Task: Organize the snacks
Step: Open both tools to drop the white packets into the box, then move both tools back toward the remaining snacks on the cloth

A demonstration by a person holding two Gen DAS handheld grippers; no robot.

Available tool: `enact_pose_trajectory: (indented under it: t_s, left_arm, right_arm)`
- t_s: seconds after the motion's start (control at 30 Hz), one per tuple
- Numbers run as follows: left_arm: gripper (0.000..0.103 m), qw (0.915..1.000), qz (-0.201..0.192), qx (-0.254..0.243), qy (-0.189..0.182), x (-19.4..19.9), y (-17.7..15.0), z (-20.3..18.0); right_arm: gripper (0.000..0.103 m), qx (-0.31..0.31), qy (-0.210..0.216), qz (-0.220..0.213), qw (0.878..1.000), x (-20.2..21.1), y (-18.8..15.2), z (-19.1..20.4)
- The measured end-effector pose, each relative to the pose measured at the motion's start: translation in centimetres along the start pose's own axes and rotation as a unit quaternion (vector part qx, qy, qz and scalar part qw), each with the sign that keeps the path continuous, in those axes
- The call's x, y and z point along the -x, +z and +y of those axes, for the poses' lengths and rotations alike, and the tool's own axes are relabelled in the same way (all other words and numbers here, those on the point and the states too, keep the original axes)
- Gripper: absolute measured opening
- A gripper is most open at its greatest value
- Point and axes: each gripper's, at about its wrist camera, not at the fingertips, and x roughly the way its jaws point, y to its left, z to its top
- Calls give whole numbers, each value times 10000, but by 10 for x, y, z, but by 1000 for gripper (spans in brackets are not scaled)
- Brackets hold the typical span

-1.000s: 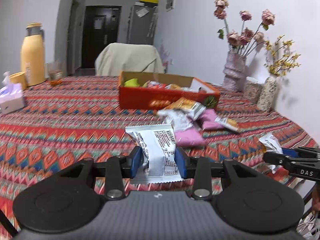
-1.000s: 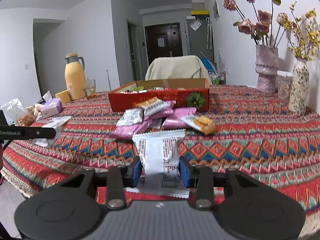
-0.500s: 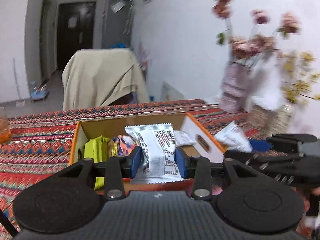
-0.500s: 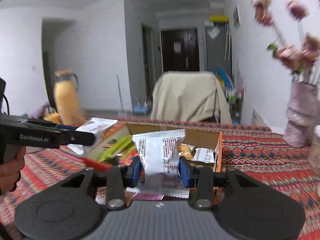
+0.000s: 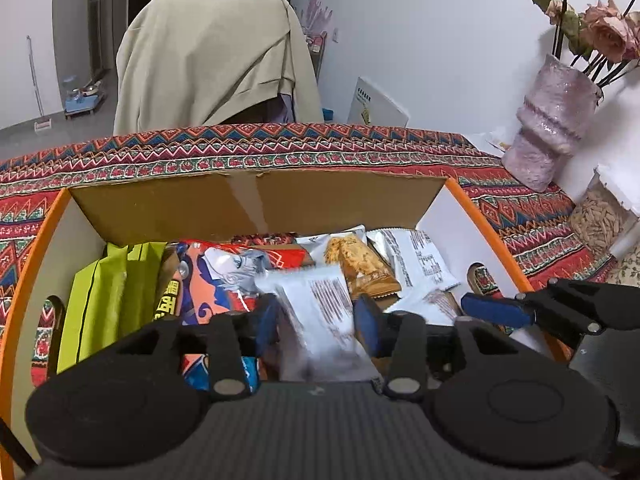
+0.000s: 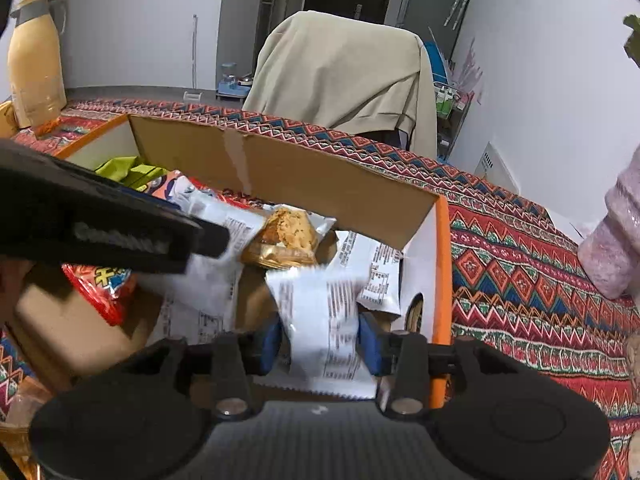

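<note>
Left wrist view: we see the box (image 5: 256, 204) on the bench (image 5: 280, 148), its cardboard back wall facing us. Inside, left to right, lie a green bag (image 5: 108, 296), a red pack (image 5: 224, 280), a biscuit bar (image 5: 360, 268) and a white sachet (image 5: 420, 260). The left gripper (image 5: 318, 322) hangs over the box with its jaws opening; a blurred white packet (image 5: 320, 316) sits between the blue pads (image 5: 267, 322), which no longer seem to press it. At far right stand the right gripper's blue tip and a pink vase (image 5: 552, 120).

Right wrist view: at left we see a yellow flask (image 6: 34, 56) on the bench, then the left gripper's black finger crossing the box. The right gripper (image 6: 320, 340) is above the box's right end, jaws likewise opening, with a second white packet (image 6: 324, 320) loose and blurred between its pads. A draped chair (image 6: 344, 72) stands behind the bench.
</note>
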Motion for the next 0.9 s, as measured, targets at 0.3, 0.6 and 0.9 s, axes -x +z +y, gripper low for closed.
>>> enact_pose_trajectory:
  t_s: [0.3, 0.6, 0.9]
  left_arm:
    - [62, 9985, -519, -166, 83, 82, -11, 8]
    - [83, 9911, -1125, -690, 186, 217, -84, 8]
    - [96, 9776, -1941, -748, 323, 312, -208, 3]
  right_arm:
    - [57, -132, 49, -454, 9989, 50, 2, -7]
    - [70, -13, -19, -1387, 9903, 192, -36, -3]
    - [83, -13, 209, -2174, 9758, 302, -140, 33]
